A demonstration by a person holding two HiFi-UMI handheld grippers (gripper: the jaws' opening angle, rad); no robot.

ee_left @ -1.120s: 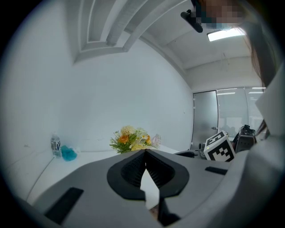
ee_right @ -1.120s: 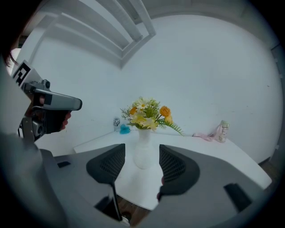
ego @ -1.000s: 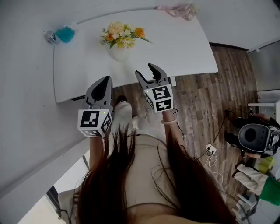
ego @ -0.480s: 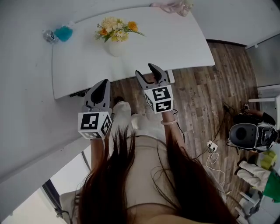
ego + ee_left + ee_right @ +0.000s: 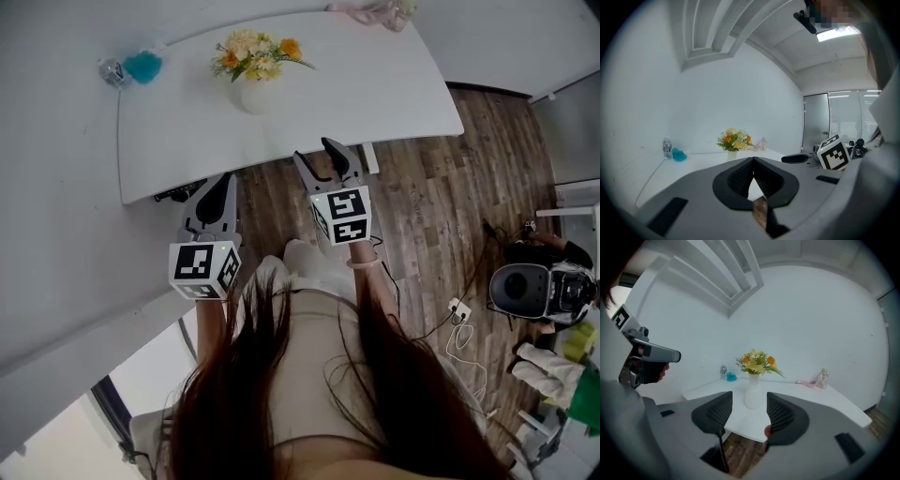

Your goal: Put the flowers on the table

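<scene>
The flowers (image 5: 255, 54), orange, yellow and white, stand upright in a white vase (image 5: 255, 94) on the white table (image 5: 375, 84). Both grippers hang over the wooden floor, short of the table's near edge and holding nothing. My left gripper (image 5: 221, 180) is shut, its pads meeting at the tip (image 5: 753, 161). My right gripper (image 5: 324, 155) is open, and between its jaws (image 5: 750, 408) the vase (image 5: 753, 392) and flowers (image 5: 757, 363) show well ahead. In the left gripper view the flowers (image 5: 735, 139) appear farther off on the table (image 5: 703, 159).
A small bottle (image 5: 112, 71) and a teal object (image 5: 142, 67) sit at the table's far left corner, and a pink cloth with a small jar (image 5: 375, 11) at the far edge. A white wall runs along the left. Cables (image 5: 457, 323) and a round device (image 5: 525, 291) lie on the floor at right.
The table and flowers sit a little farther from the grippers than a second ago. Both gripper tips now lie off the table's near edge. The jaws stand as before.
</scene>
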